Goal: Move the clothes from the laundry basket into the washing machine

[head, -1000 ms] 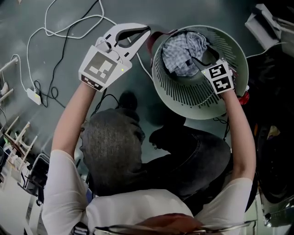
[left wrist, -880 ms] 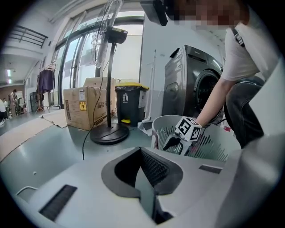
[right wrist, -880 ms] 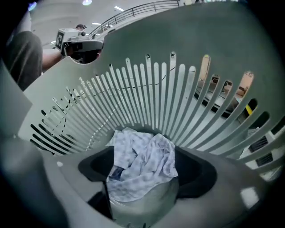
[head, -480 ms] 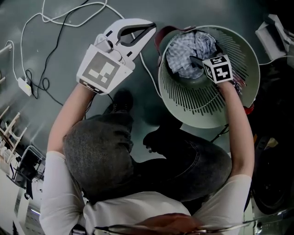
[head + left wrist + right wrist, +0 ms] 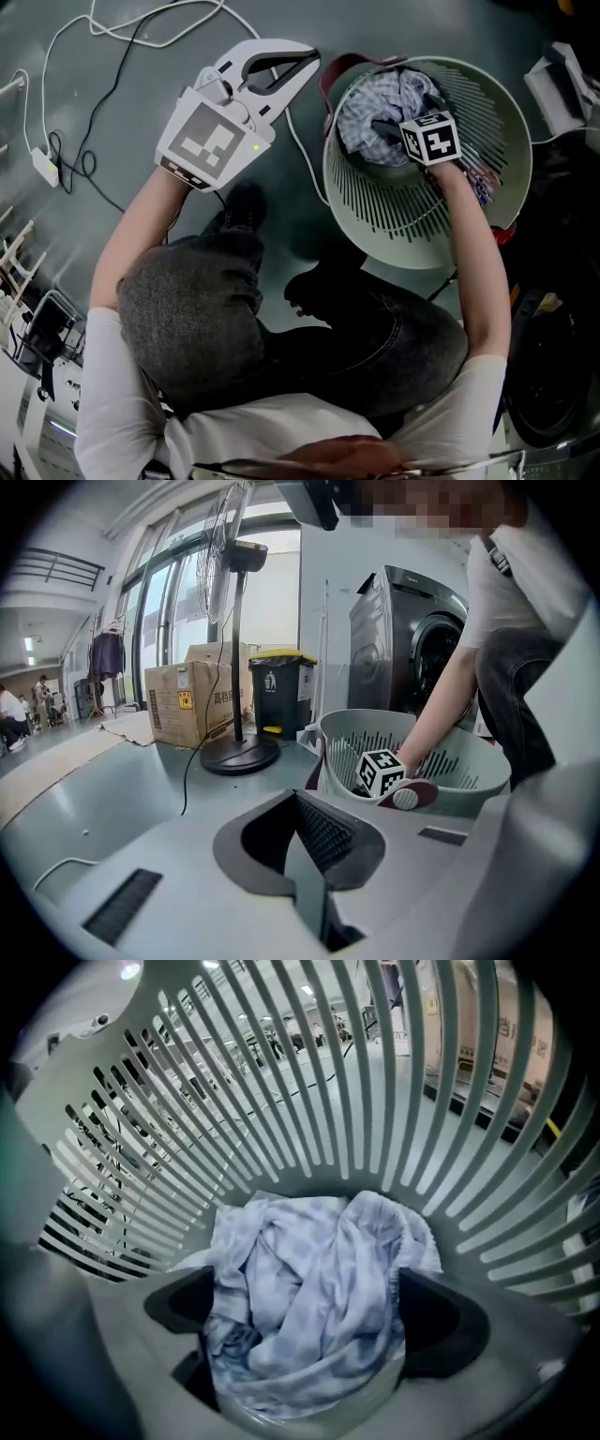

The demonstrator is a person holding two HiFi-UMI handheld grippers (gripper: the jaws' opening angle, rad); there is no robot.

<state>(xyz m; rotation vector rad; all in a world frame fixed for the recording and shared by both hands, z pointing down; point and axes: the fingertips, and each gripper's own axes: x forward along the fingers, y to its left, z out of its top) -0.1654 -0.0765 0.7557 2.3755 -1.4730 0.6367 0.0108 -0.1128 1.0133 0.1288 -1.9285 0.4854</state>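
Observation:
A pale green slatted laundry basket (image 5: 427, 248) stands on the grey floor, with a crumpled blue-and-white checked cloth (image 5: 370, 108) lying in it. My right gripper (image 5: 389, 127) reaches steeply down into the basket. In the right gripper view its jaws have just been opening. They stand wide on either side of the cloth (image 5: 300, 1260), and the pads do not press on it. My left gripper (image 5: 305, 61) hovers left of the basket, shut and with nothing in it. The dark washing machine (image 5: 412, 639) stands behind the basket (image 5: 469, 794).
White and black cables (image 5: 141, 37) and a plug block (image 5: 42, 164) lie on the floor at the left. A fan's round base (image 5: 239, 754), a cardboard box (image 5: 192, 700) and a black bin (image 5: 281, 691) stand beyond the basket. The person's knees crouch close by it.
My right gripper has sunk deeper into the basket, down onto the checked cloth. The left gripper has hardly moved.

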